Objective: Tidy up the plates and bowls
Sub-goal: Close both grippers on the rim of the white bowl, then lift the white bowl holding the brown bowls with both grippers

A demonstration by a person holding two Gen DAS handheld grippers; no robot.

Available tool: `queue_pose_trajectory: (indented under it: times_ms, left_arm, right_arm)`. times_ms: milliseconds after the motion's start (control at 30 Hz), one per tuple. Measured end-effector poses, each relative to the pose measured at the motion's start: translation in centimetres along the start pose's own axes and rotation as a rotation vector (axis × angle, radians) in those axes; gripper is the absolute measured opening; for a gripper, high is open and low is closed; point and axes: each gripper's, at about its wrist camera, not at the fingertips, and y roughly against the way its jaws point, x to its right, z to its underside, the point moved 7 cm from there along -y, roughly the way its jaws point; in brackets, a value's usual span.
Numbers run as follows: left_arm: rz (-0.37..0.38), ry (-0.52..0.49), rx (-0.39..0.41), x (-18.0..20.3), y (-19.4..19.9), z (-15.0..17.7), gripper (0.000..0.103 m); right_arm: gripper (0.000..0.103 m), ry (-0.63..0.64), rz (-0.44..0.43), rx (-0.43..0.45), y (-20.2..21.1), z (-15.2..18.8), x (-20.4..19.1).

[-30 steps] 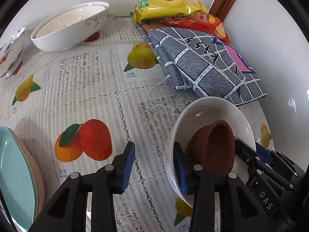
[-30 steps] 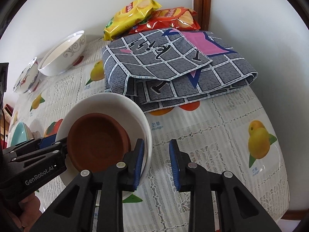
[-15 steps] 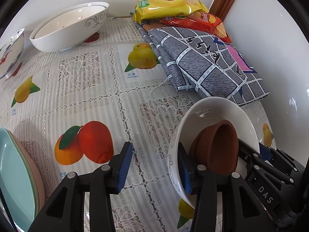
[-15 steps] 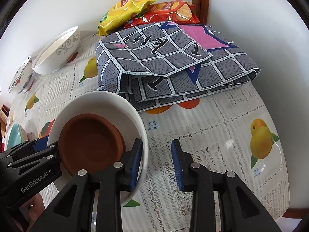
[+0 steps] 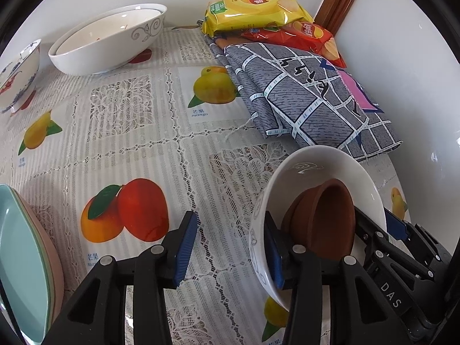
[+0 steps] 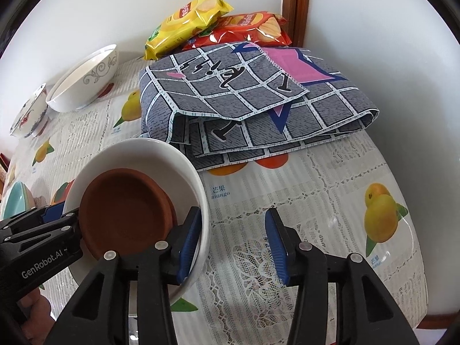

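Observation:
A white bowl (image 5: 322, 169) with a brown clay bowl (image 5: 325, 221) nested inside sits on the fruit-print tablecloth near its right edge. My left gripper (image 5: 230, 251) straddles the bowl's near-left rim. One pad is inside the bowl and the other stands well clear outside, so the gripper is open. My right gripper (image 6: 232, 245) straddles the opposite rim of the white bowl (image 6: 143, 155). Its jaws are opening, with one pad inside beside the brown bowl (image 6: 123, 204) and the outer pad off the wall. Each gripper shows at the other view's edge.
At the back left stand a large white scroll-patterned bowl (image 5: 109, 49) and a blue-and-red patterned bowl (image 5: 17, 74). Stacked teal and pink plates (image 5: 23, 258) lie front left. A folded grey cloth (image 6: 244, 109) and two chip bags (image 6: 187, 20) fill the back right corner by the walls.
The right gripper's jaws have spread apart from a narrow gap around the white bowl's rim. The left jaws widened slightly. Both hands and the bowls stayed in place.

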Motion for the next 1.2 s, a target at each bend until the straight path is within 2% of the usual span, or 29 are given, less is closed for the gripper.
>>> queue_pose_trajectory:
  times_ms: [200,267,333,433,500,833,1200]
  left_arm:
    - [-0.005,0.002,0.005,0.1,0.0,0.0,0.043]
    - [0.009,0.011,0.000,0.0,-0.1,-0.1,0.041]
    - [0.021,0.004,0.002,0.1,-0.1,-0.1,0.038]
    - [0.038,-0.019,0.005,0.6,0.1,-0.2,0.025]
    - [0.049,-0.035,0.007,1.2,0.2,-0.3,0.013]
    - [0.068,0.006,0.005,1.2,0.2,-0.1,0.010]
    - [0.070,0.003,0.009,1.0,1.6,1.1,0.010]
  right_arm:
    - [0.044,-0.036,-0.011,-0.008,-0.1,0.2,0.0]
    - [0.039,-0.050,-0.030,-0.030,-0.2,0.1,0.0]
    - [0.029,-0.059,-0.059,-0.043,-0.3,0.0,-0.3]
    - [0.016,-0.042,-0.072,-0.037,-0.2,0.1,-1.0]
    - [0.010,-0.028,-0.067,-0.034,-0.1,0.1,-1.6]
    - [0.008,-0.097,-0.071,-0.034,0.0,0.1,-1.6]
    - [0.008,-0.108,-0.071,-0.030,1.2,0.6,-1.5]
